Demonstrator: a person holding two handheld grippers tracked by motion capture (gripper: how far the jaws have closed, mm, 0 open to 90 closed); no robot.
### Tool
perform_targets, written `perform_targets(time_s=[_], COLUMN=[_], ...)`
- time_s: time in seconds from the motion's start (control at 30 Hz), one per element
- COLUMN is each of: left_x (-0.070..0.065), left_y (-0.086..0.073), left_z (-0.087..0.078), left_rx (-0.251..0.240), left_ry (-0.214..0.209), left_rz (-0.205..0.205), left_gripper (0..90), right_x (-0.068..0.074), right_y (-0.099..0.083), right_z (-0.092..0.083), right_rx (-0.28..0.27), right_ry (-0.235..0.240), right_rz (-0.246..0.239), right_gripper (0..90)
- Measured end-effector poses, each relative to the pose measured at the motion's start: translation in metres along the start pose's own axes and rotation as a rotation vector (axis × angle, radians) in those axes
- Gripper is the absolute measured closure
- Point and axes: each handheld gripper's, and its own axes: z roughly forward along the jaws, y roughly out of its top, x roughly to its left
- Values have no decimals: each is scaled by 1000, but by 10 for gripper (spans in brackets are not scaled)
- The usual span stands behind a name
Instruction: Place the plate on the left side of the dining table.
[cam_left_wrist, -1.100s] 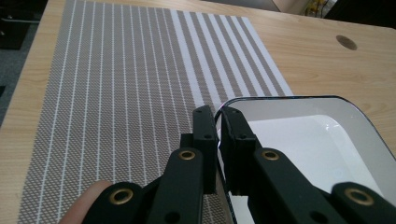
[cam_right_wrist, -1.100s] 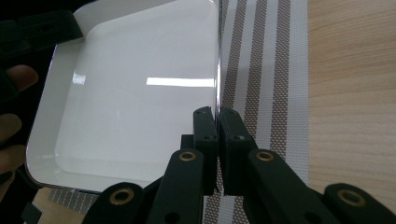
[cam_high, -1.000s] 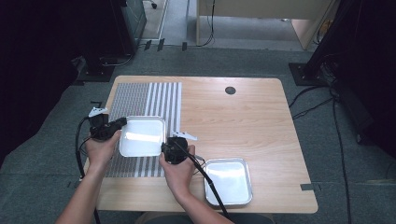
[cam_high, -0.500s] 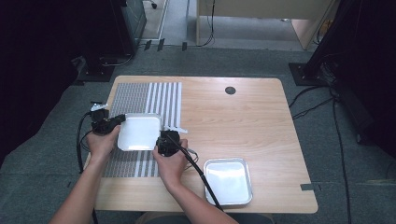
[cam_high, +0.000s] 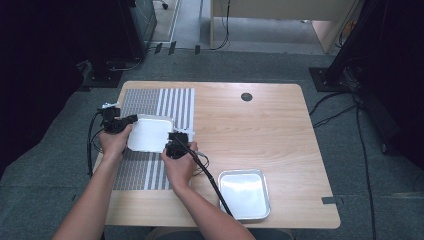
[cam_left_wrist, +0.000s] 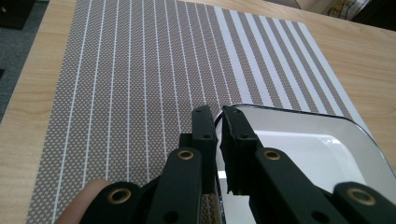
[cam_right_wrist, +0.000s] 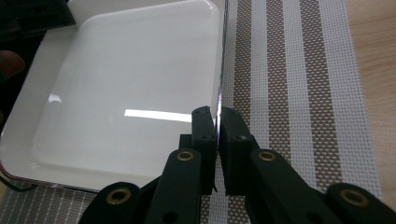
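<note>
**Two tongs on one tray**

A wooden table (cam_high: 260, 135) stands on grey carpet in a dim room, with dark equipment and loose cables around it. A striped placemat (cam_high: 150, 130) covers the table's left part, running from near the far edge toward the near edge. On the placemat sits a shallow white tray (cam_high: 149, 133), closer to the far-left corner than to the near edge. A second, metal tray (cam_high: 245, 194) lies on bare wood near the near-right corner, well apart from the first.

The left tongs (cam_high: 120, 121) meet the white tray at its left rim. In the left gripper view the left tongs (cam_left_wrist: 218, 135) stand nearly closed with the rim (cam_left_wrist: 299, 111) running between the jaws, so they appear to have hold of it. The right tongs (cam_high: 176, 145) meet the tray's right edge; in the right gripper view the right tongs (cam_right_wrist: 218, 130) are pinched on the thin rim (cam_right_wrist: 223, 56), one jaw inside the tray and one outside, over the mat.

The white tray looks stiff, light and glossy, and reflections show on its floor. Its smooth rim is probably slippery under hard jaws, so a firm pinch on opposite edges, as here, seems the sound hold; a one-sided grip would likely let it tip or slide.
</note>
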Motion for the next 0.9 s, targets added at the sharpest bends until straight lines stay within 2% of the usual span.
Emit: perform_targets(time_s=[0.23,0.47,0.6,0.7,0.9], left_x=[4,10,17,16,16], left_y=[5,4,1,1,9], left_z=[15,29,35,39,43], left_rx=[2,5,6,-4,24], left_ry=[11,13,0,7,10], left_rz=[-9,-30,-61,-55,-24], left_gripper=[852,850,848,847,841], right_x=[1,0,-1,0,2], right_y=[7,11,16,18,19], right_z=[17,29,32,33,34], right_rx=[4,14,14,12,16], right_ry=[-39,-52,-42,-49,-47], right_rz=[-25,-55,-66,-52,-31], right_gripper=[867,859,858,861,855])
